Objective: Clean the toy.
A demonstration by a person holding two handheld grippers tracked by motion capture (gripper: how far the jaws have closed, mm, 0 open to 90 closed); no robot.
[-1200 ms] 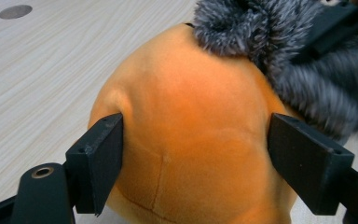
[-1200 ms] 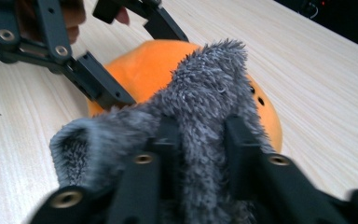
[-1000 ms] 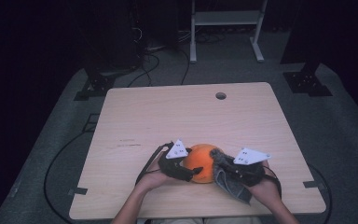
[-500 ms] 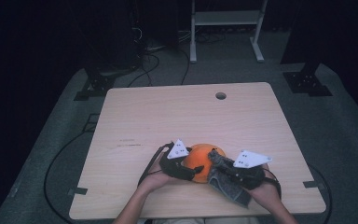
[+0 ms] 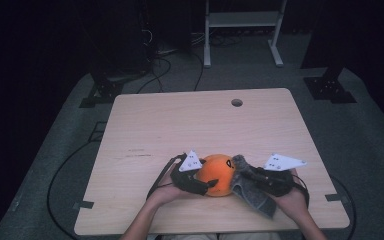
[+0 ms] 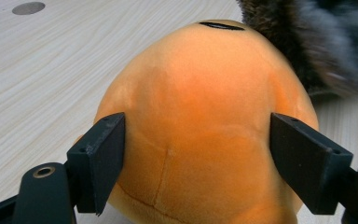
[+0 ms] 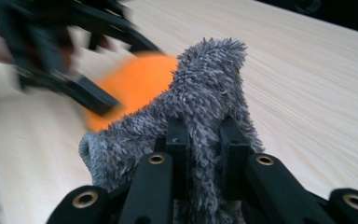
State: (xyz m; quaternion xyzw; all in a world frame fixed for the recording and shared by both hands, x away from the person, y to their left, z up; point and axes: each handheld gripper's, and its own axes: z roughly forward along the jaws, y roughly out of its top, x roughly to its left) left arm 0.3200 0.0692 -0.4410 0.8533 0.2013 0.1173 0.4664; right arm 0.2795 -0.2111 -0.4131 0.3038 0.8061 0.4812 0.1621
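plush: one orange plush toy [image 5: 219,173], rounded, egg-like, on the table [image 5: 190,125] near its 6 o'clock edge, centre of the high view's lower part
plush axis: in the left gripper view its long axis [image 6: 200,126] runs away from the camera, narrower end far, with a black stitched mark on top; in the high view that mark sits at about 1 o'clock on the body; which end is the face, cannot tell
cloth: one grey fuzzy cloth [image 5: 247,192], touching the plush at its 3 o'clock side, draping down toward 5 o'clock; in the right gripper view it stands bunched up [image 7: 200,107] in front of the orange body
left gripper: [image 5: 198,184] at 9 o'clock of the plush, jaws partly apart, one on each flank of the plush, pads against the fabric in the left gripper view [image 6: 198,163]; gripping the toy
right gripper: [image 5: 252,176] at 3 o'clock of the plush, jaws closed down tight on a fold of the cloth [image 7: 200,158], fibres squeezed between them
hands: two, one per gripper, coming in from 6 o'clock
grey plates: two, one on each gripper
table extras: one round cable hole [image 5: 237,102] at 12 o'clock, well apart from the plush; faint pencil-like marks [image 5: 139,152] at 10 o'clock of the left gripper
beyond table: one white metal frame [image 5: 242,30] on the floor at 12 o'clock; cables [image 5: 170,70] on the grey floor at 11 o'clock
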